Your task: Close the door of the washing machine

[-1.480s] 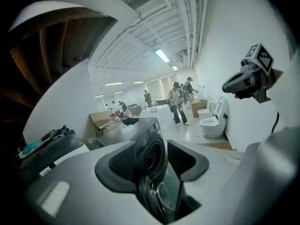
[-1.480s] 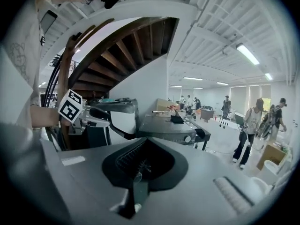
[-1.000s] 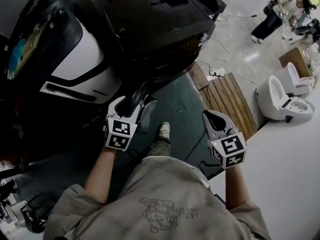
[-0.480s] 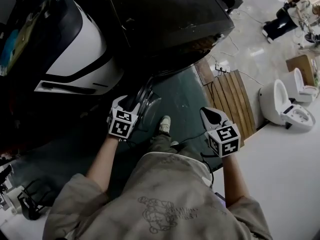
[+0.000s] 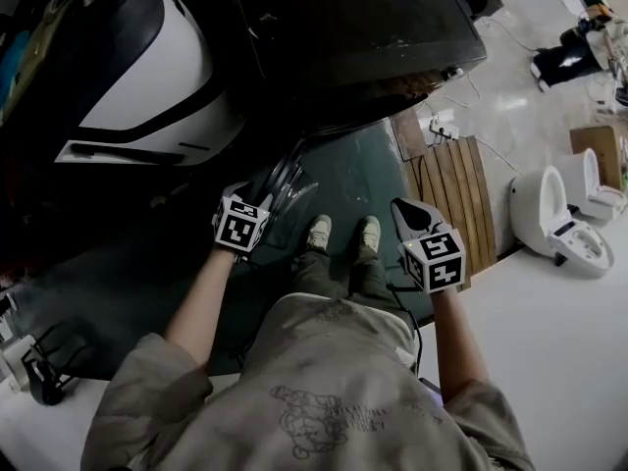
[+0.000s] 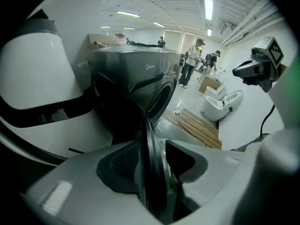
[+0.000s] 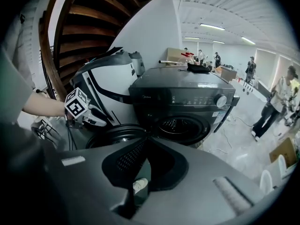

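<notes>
Green floor (image 5: 363, 180) in front of the washing machine (image 5: 353, 37), wooden pallet (image 5: 456, 189) off to the right. Door (image 5: 285, 189) hangs wide open, swung out from the machine's front towards the person.

Left gripper (image 5: 253, 204) is clamped on the door's thin rim. Right gripper (image 5: 410, 214) has its jaws together, empty, held well apart from the door.

Risks as I see them:
- Narrow edge grip, likely to slip off mid-swing.
- Shoes (image 5: 319, 232) stand just beside the door, so the swing may clip them.
- Too soft a push probably won't latch; too hard slams it.
</notes>
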The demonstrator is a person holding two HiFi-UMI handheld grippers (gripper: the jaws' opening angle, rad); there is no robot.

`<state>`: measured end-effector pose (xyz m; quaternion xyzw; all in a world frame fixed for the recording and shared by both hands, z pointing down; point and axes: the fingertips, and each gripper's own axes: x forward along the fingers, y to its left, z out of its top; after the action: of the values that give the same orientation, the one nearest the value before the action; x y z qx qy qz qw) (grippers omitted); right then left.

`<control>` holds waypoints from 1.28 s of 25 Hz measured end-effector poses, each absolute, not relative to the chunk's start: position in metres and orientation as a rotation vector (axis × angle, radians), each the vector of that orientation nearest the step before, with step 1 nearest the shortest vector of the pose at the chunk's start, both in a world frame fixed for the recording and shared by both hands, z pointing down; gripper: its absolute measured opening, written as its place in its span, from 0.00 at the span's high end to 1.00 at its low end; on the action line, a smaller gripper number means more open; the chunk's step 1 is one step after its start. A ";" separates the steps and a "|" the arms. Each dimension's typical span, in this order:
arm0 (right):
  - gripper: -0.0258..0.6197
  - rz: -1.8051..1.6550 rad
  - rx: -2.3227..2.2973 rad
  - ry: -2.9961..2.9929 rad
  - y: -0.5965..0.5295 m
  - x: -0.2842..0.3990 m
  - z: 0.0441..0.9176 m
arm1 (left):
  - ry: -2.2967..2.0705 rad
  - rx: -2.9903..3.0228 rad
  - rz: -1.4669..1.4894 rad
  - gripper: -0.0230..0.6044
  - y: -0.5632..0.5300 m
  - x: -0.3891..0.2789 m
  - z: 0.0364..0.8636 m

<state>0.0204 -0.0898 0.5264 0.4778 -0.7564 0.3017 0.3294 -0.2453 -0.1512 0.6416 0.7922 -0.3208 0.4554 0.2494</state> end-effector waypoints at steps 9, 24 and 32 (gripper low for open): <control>0.91 0.825 1.137 -1.975 -0.103 0.044 0.567 | -0.931 1.992 1.320 0.69 -0.147 -0.252 0.688; 0.91 0.784 0.892 -2.064 -0.141 0.093 0.591 | -1.152 1.721 1.270 0.74 -0.151 -0.255 0.704; 0.91 0.788 0.831 -2.079 -0.135 0.119 0.603 | -1.221 1.655 1.308 0.74 -0.143 -0.245 0.703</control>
<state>0.1189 -0.1349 0.6032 0.3248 -0.8120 0.3078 0.3748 -0.2454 -0.1431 0.7035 0.6373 -0.4702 0.5038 0.3450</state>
